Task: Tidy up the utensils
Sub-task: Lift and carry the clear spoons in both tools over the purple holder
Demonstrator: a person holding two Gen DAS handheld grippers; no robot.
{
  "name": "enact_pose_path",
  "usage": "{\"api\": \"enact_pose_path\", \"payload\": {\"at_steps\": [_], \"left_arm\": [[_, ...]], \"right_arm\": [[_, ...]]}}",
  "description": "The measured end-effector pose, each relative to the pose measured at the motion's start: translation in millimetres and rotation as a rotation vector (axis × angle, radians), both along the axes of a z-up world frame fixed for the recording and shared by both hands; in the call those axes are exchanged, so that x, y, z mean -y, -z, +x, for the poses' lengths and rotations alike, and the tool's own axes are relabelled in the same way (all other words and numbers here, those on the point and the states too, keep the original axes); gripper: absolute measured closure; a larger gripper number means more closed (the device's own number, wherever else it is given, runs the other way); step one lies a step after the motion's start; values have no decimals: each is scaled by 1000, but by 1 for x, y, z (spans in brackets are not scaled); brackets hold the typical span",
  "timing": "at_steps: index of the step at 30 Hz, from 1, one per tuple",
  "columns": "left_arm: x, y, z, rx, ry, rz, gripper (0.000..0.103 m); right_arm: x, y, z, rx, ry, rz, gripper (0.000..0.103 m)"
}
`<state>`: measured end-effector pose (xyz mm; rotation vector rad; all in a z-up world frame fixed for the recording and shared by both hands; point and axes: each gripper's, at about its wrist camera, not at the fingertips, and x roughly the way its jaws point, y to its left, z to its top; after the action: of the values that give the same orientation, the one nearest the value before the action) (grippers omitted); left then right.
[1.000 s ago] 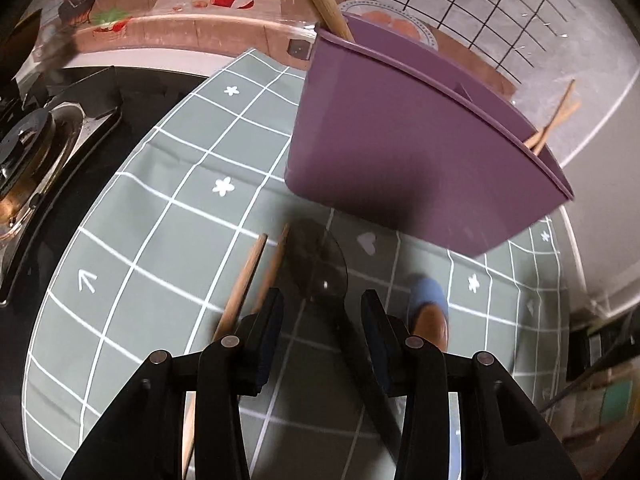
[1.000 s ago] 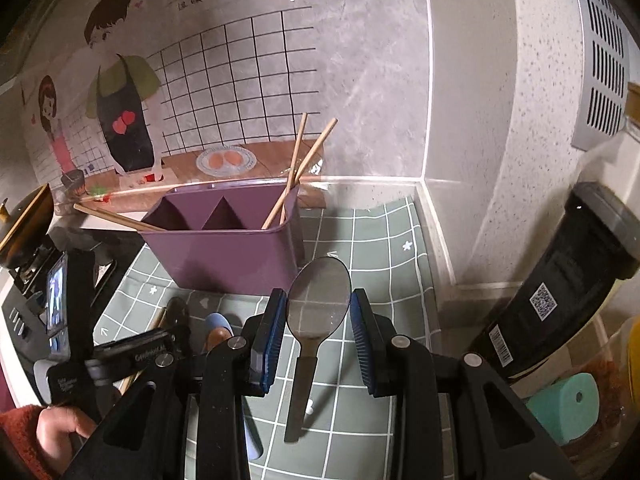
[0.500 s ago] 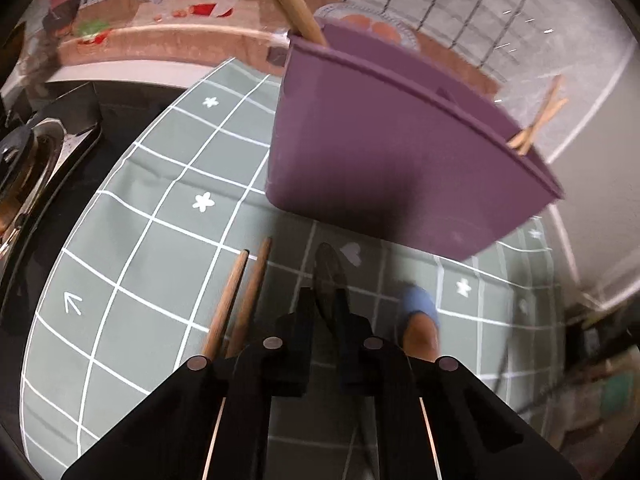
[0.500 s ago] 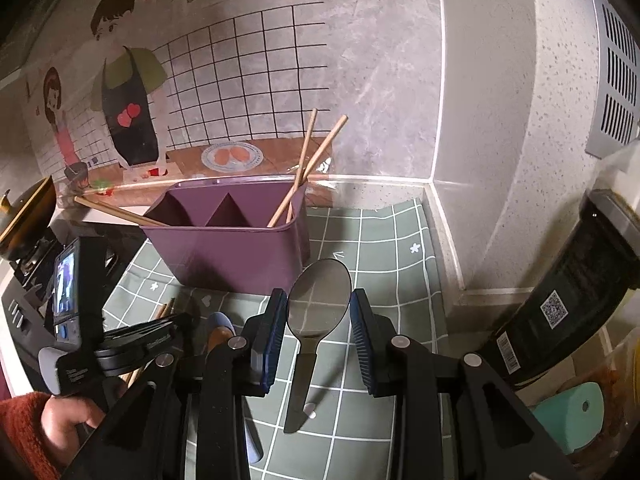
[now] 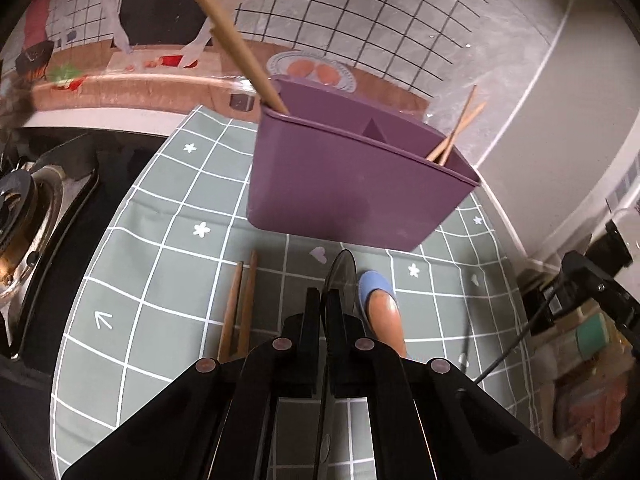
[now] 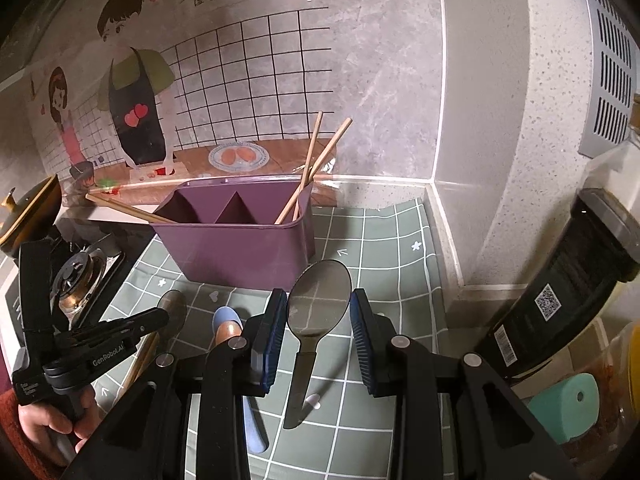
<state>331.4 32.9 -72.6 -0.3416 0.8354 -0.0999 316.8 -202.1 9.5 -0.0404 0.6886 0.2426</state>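
My left gripper is shut on a metal spoon, held edge-on and lifted off the mat; it also shows in the right wrist view. The purple divided holder stands just beyond, with a wooden utensil in its left section and chopsticks in its right. Two chopsticks and a blue-and-wood spoon lie on the green checked mat. My right gripper is open above a second metal spoon lying on the mat.
A gas stove sits left of the mat. A dark bottle and jars stand at the right by the wall corner. The wall rises directly behind the holder.
My left gripper has closed on the metal spoon and lifted it, turning it edge-on. The right gripper has stayed open over the other spoon.
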Motion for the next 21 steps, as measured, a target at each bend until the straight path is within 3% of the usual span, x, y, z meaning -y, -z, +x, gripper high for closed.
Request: {"api": "enact_pose_path", "payload": {"at_steps": [6, 10, 14, 18, 21], "left_arm": [[8, -30, -21, 120, 41, 54, 101], [2, -78, -27, 251, 16, 21, 101], [-2, -149, -21, 429, -6, 14, 101], [-5, -212, -6, 615, -65, 58, 101], [-9, -230, 5, 718, -137, 61, 101]], "right_arm": [[4, -9, -6, 20, 11, 5, 73], [4, -29, -7, 64, 15, 8, 74], [0, -83, -2, 172, 1, 42, 74], [-11, -140, 12, 298, 4, 44, 74], [-21, -168, 34, 343, -4, 69, 74]]}}
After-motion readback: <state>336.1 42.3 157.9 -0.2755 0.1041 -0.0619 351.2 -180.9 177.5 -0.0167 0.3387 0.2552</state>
